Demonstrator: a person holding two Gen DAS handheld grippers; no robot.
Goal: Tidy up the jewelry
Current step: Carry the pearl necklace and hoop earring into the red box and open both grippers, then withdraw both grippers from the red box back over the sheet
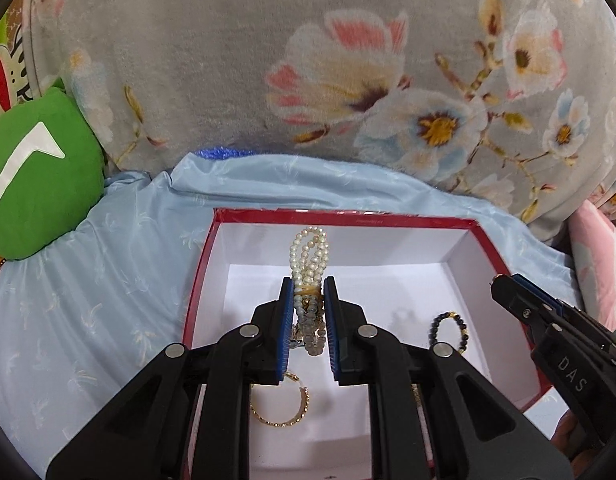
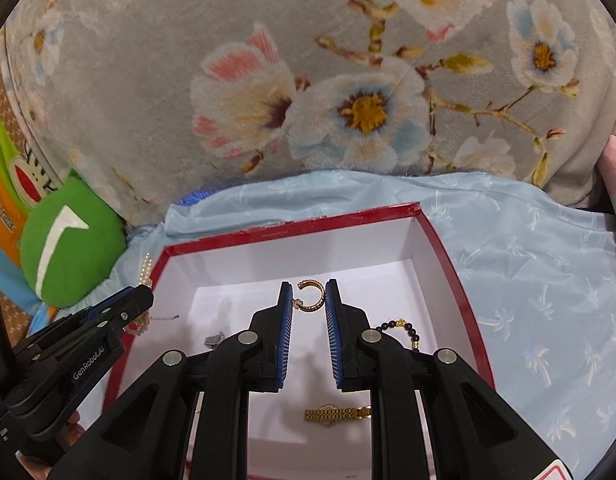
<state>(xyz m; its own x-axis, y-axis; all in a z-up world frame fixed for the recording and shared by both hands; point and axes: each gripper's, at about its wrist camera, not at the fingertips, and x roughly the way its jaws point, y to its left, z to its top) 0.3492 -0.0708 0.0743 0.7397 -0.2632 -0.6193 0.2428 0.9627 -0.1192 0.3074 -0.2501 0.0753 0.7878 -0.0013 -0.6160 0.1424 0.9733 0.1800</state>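
A red box with a white inside (image 1: 474, 227) (image 2: 291, 222) lies on a light blue cloth. My left gripper (image 1: 309, 286) is shut on a white pearl bracelet (image 1: 310, 254) and holds it over the box; the gripper also shows at the left of the right wrist view (image 2: 145, 292). My right gripper (image 2: 308, 290) is shut on a small gold cuff ring (image 2: 310, 296) above the box; it also shows at the right of the left wrist view (image 1: 498, 282). In the box lie a thin gold bangle (image 1: 279, 408), a dark bead bracelet (image 1: 450, 330) (image 2: 404, 328), a gold watch (image 2: 336, 414) and a small silver piece (image 2: 215, 339).
The light blue cloth (image 1: 107, 280) (image 2: 548, 280) covers the surface around the box. A grey floral blanket (image 1: 308, 60) (image 2: 308, 60) rises behind it. A green cushion (image 1: 35, 176) (image 2: 67, 256) sits at the left, and a pink item (image 1: 596, 260) at the right.
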